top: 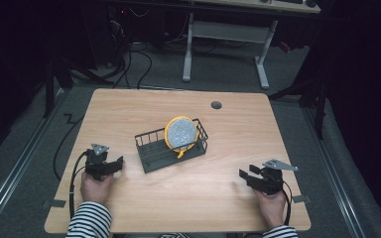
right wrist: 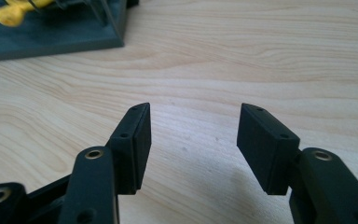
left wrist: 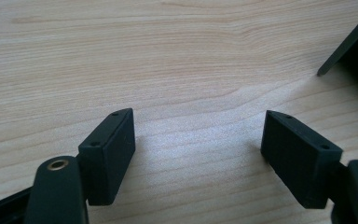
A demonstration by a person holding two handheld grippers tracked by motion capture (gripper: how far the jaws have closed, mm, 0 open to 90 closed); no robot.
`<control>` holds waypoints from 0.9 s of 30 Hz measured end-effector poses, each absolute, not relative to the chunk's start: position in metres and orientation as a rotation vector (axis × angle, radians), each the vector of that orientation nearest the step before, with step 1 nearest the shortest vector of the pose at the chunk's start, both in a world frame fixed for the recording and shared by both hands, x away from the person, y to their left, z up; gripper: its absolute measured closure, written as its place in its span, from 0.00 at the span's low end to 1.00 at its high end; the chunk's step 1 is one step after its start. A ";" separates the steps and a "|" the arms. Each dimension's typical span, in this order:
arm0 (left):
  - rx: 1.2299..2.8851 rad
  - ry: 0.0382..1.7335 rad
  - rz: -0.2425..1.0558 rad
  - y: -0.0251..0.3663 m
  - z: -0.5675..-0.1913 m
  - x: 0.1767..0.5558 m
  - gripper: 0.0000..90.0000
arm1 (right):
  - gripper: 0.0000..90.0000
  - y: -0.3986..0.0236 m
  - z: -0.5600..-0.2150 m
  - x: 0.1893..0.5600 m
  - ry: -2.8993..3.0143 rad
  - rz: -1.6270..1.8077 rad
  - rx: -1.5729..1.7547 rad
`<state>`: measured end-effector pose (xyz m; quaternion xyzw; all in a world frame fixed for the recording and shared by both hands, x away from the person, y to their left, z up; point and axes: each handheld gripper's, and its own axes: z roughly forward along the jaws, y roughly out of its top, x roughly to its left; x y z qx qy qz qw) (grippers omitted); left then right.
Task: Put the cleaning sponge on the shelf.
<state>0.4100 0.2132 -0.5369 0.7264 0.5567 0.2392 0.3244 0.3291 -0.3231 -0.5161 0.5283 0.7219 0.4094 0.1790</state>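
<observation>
**Both grippers rest low on the table, jaws apart, either side of the wire basket**

The landmark is the dark wire basket (top: 171, 146), which sits near the middle of the wooden table (top: 129, 106), turned at a slight angle; a round yellow-rimmed strainer (top: 181, 133) with a grey speckled face leans upright inside the basket at its far right end, its yellow handle pointing down toward the basket's near wall.

The left gripper (top: 118, 163) lies to the left of the basket and a little nearer the person, just beside the basket's near left corner but not touching it; its jaws stand apart with nothing but bare wood between them; in the left gripper view (left wrist: 198, 149) a dark corner of the basket (left wrist: 349, 49) shows at the upper right, clear of the pads.

The right gripper (top: 245, 176) lies to the right of the basket and nearer the person, well apart from it; its jaws are spread and empty, bare table showing between the two black pads; in the right gripper view (right wrist: 193, 140) the basket's grey base (right wrist: 51, 39) and a bit of the strainer's yellow handle (right wrist: 11, 14) show at the upper left, far beyond the pads.

A hand in a striped sleeve (top: 92, 218) holds each gripper from the near edge of the table; a small round hole (top: 216, 105) in the tabletop lies beyond the basket, toward the far edge.
</observation>
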 end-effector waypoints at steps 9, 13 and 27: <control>1.905 1.460 0.628 0.213 -0.537 0.410 0.30 | 0.47 -0.315 -0.526 0.327 2.053 1.025 1.447; 1.905 1.460 0.628 0.213 -0.537 0.410 0.29 | 0.47 -0.312 -0.528 0.327 2.056 0.986 1.434; 1.902 1.461 0.628 0.213 -0.537 0.410 0.29 | 0.44 -0.303 -0.530 0.329 2.096 0.896 1.410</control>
